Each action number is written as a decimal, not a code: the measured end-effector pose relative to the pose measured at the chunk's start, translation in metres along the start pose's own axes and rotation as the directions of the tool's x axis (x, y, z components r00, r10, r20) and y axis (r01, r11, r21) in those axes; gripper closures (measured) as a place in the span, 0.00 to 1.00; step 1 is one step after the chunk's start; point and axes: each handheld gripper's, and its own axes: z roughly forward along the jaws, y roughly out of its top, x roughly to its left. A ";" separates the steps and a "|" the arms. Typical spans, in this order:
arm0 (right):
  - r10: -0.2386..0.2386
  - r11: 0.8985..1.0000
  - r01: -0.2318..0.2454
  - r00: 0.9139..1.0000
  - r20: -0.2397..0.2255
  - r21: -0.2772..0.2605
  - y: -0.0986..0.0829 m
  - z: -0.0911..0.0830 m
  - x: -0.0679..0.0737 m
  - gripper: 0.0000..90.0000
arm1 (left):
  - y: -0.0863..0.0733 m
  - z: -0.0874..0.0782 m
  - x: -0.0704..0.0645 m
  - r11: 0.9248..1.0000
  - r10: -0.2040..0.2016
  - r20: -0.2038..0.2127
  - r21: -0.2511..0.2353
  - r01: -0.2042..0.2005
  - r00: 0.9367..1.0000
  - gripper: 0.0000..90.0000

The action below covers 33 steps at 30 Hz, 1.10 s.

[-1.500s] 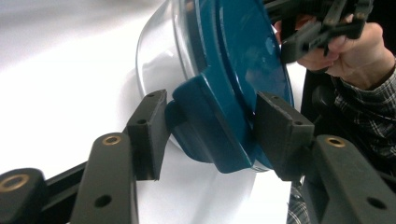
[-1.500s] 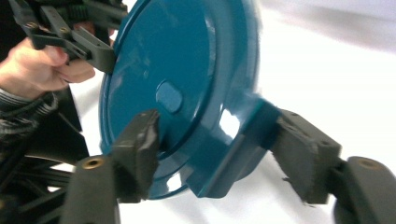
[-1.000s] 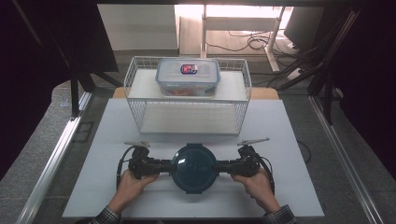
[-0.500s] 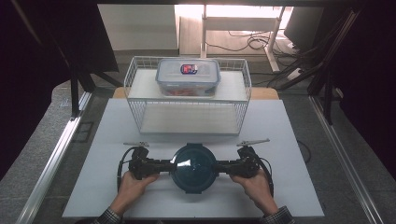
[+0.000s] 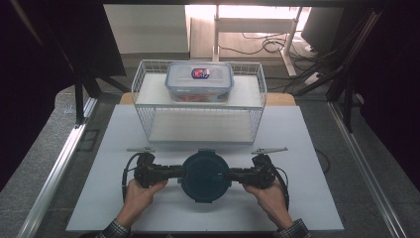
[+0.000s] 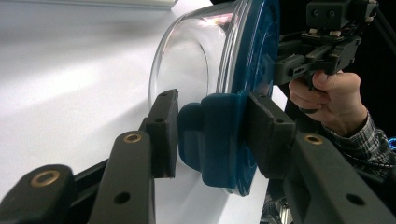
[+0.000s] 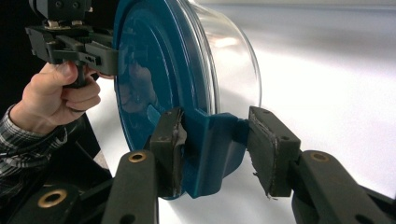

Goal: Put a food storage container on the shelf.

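A round clear glass container with a dark blue lid (image 5: 204, 175) sits low over the white table near its front edge. My left gripper (image 5: 179, 172) comes in from its left and my right gripper (image 5: 231, 174) from its right. In the left gripper view, the gripper (image 6: 212, 133) has its jaws closed on a blue latch tab (image 6: 219, 154) of the lid, top and underside. In the right gripper view, the gripper (image 7: 212, 149) grips the opposite latch tab (image 7: 210, 163) the same way. A hand holds each gripper.
A white wire rack (image 5: 198, 124) stands behind the container at mid-table. On its top shelf rests a rectangular lidded box (image 5: 199, 81); its lower shelf is bare. The white table top (image 5: 307, 148) extends to both sides, with metal rails along the edges.
The container and both grippers have shifted slightly to the left together. The grip on the lid tabs looks the same.
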 end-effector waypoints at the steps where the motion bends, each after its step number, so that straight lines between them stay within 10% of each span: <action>1: -0.008 1.000 0.008 1.000 0.003 -0.007 0.002 -0.001 0.000 0.63 | 0.001 0.000 -0.001 1.000 0.002 0.002 -0.004 -0.002 1.000 0.64; 33: -0.146 0.975 0.151 0.988 0.043 -0.165 0.107 -0.048 0.042 0.63 | 0.101 -0.036 -0.037 0.990 0.075 0.020 -0.120 -0.072 0.997 0.64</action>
